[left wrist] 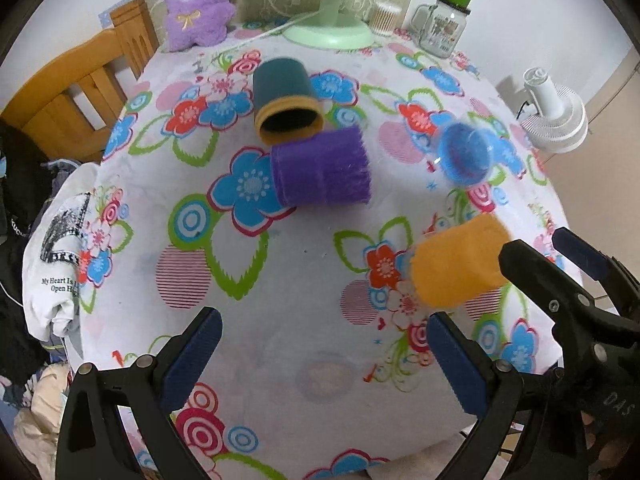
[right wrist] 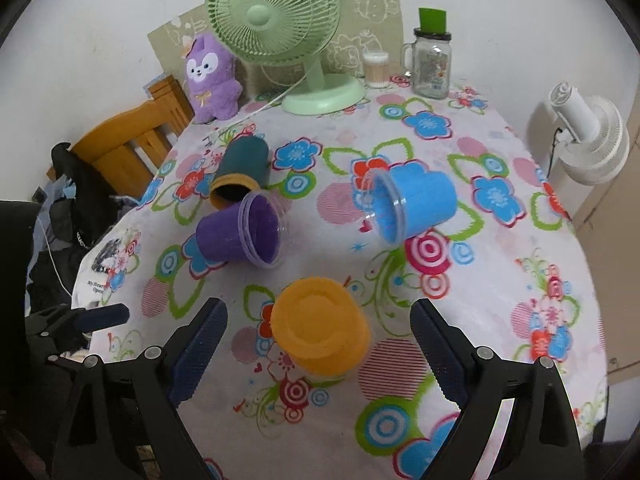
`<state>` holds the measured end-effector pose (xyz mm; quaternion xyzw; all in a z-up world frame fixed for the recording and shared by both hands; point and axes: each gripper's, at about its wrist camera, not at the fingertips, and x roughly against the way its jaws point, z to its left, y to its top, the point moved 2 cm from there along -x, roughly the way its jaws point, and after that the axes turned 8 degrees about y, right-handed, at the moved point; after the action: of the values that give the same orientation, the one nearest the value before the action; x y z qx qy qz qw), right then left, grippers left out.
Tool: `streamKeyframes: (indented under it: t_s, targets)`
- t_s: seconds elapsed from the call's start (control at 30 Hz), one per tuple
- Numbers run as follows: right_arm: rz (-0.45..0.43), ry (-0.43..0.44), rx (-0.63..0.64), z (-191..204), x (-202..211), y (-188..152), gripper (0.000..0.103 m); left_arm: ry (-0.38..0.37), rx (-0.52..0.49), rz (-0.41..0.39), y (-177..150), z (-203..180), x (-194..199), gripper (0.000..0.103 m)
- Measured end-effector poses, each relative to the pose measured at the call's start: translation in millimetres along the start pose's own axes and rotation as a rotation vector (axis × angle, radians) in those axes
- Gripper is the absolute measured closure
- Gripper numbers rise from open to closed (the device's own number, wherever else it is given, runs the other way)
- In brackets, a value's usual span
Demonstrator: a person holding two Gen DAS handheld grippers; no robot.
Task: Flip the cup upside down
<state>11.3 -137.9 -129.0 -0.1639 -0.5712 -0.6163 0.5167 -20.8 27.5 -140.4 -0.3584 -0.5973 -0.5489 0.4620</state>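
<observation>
Right wrist view: the right gripper [right wrist: 320, 340] stands wide open with nothing between its blue pads, its two fingers reaching up from the bottom of the frame on either side of the orange cup [right wrist: 320, 338]. That cup sits upside down on the flowered tablecloth [right wrist: 500, 280], flat base up, in the lower middle of the picture, touching neither finger. Above it to the left a purple cup [right wrist: 244, 236] lies on its side with its mouth turned toward the camera, and just behind it a dark green cup [right wrist: 240, 172] with a yellow rim also lies on its side. To the right of centre a blue cup [right wrist: 412, 204] lies tilted on its side. At the top stand a green fan [right wrist: 280, 28], a purple plush toy [right wrist: 210, 80] and a glass jar [right wrist: 430, 64].

In the left wrist view, the left gripper [left wrist: 324, 344] is likewise spread wide and holds nothing, low in the frame. The orange cup [left wrist: 456, 264] appears blurred at the right.
</observation>
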Motion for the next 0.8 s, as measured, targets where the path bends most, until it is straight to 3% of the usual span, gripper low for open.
streamKeyframes:
  t_s: [0.2,0.47,0.8]
  targets:
    - [-0.015,-0.031,0.014,-2.6,32.4,14.4,0.009,0.035,-0.017,-0.059,10.4,-4.5,33.0,0.0]
    - [-0.024,-0.063,-0.006,-5.8,73.2,31.6,0.009,0.021,0.0,-0.088,16.8,-8.2,76.2,0.0]
    - [-0.104,-0.114,0.047,10.4,119.2,40.4,0.009,-0.054,0.076,-0.172,15.9,1.0,131.2,0.0]
